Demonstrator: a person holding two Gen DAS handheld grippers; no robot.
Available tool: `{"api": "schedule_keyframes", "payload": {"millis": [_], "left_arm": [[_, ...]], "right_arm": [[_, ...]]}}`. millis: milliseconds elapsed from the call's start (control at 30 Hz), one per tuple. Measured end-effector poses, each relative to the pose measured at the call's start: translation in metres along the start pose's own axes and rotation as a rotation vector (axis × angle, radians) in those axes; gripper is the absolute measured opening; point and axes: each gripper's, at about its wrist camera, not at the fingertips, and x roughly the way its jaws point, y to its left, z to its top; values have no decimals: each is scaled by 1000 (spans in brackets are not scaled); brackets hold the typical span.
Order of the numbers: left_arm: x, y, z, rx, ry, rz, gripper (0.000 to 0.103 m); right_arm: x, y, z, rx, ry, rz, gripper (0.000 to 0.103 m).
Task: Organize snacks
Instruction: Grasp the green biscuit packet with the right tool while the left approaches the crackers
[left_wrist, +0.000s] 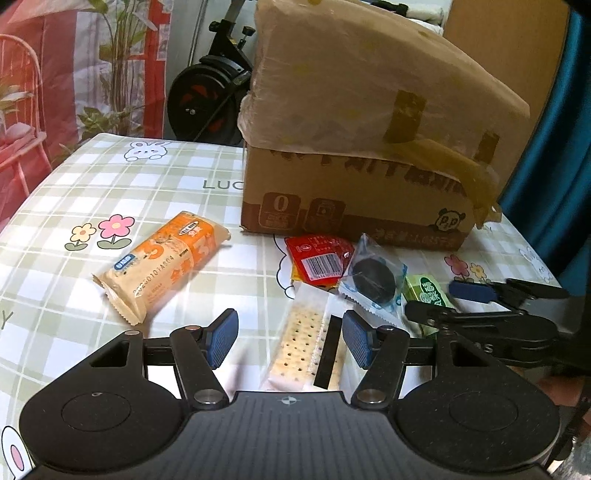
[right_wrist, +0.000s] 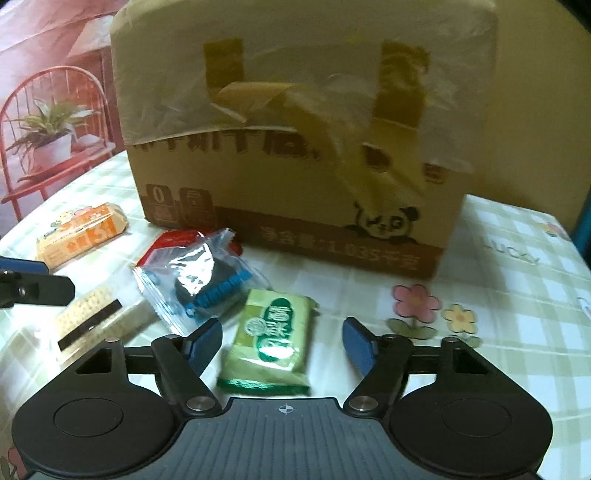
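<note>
Several snacks lie on the checked tablecloth before a cardboard box (left_wrist: 354, 192). An orange biscuit pack (left_wrist: 162, 264) lies to the left. A clear cracker pack (left_wrist: 303, 343) lies between the open fingers of my left gripper (left_wrist: 290, 338). A red sachet (left_wrist: 317, 258), a clear-blue pack with a dark cookie (left_wrist: 373, 280) and a green pack (left_wrist: 428, 295) lie to the right. My right gripper (right_wrist: 282, 341) is open, its jaws either side of the green pack (right_wrist: 275, 338). The cookie pack (right_wrist: 207, 277) and cracker pack (right_wrist: 92, 325) lie to its left.
The cardboard box (right_wrist: 295, 177) has a taped, plastic-covered flap raised at the top. The right gripper shows at the right in the left wrist view (left_wrist: 480, 295). The left gripper's finger (right_wrist: 26, 284) shows at the left edge of the right wrist view. The table edge runs left; an exercise bike (left_wrist: 210, 92) stands behind.
</note>
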Motion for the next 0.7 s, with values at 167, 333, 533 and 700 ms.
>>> {"api": "schedule_keyframes", "payload": {"millis": [167, 333, 533, 700], "left_arm": [[4, -6, -3, 39, 5, -3, 65], [15, -11, -4, 70, 27, 1, 65], [33, -19, -3, 112, 54, 7, 65], [45, -26, -7, 138, 56, 28, 64]], "right_arm": [[0, -4, -11, -2, -46, -2, 47], [-8, -8, -18, 24, -65, 1, 38], [-6, -8, -17, 18, -67, 11, 38], [-7, -6, -19, 26, -70, 10, 38]]}}
